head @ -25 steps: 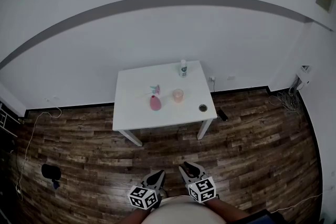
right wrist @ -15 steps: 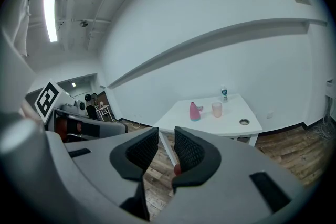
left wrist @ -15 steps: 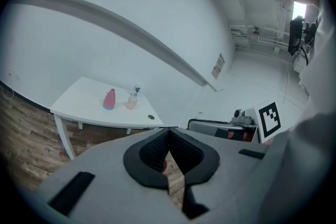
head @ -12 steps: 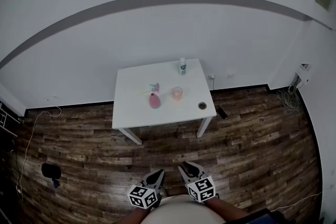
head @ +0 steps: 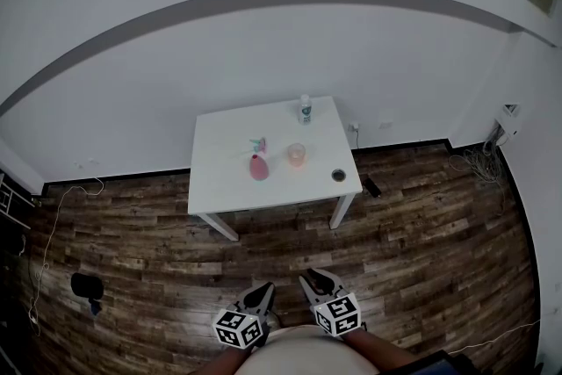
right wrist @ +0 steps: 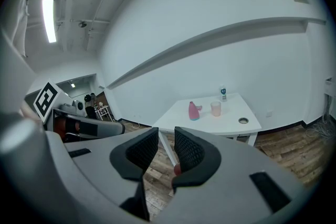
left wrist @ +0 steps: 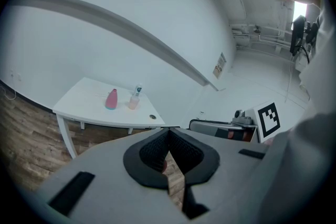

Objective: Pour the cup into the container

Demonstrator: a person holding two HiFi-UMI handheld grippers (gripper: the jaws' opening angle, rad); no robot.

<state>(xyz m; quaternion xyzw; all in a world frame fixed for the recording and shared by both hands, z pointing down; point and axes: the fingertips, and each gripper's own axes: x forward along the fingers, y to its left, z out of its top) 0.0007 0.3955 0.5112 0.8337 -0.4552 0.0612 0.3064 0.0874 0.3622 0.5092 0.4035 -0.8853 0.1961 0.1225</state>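
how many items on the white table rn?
4. Pink spray bottle left of centre; translucent cup just right of it; white bottle at the far edge; small dark round item near the front right corner. None looks hidden.

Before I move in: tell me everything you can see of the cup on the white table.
The cup is a small, pale peach, see-through tumbler, plastic by its look, with no handle showing. It stands upright near the middle of the white table, apart from the pink spray bottle to its left in the head view and the white bottle behind it. Only the tabletop touches it. Whether it holds anything is too small to tell.
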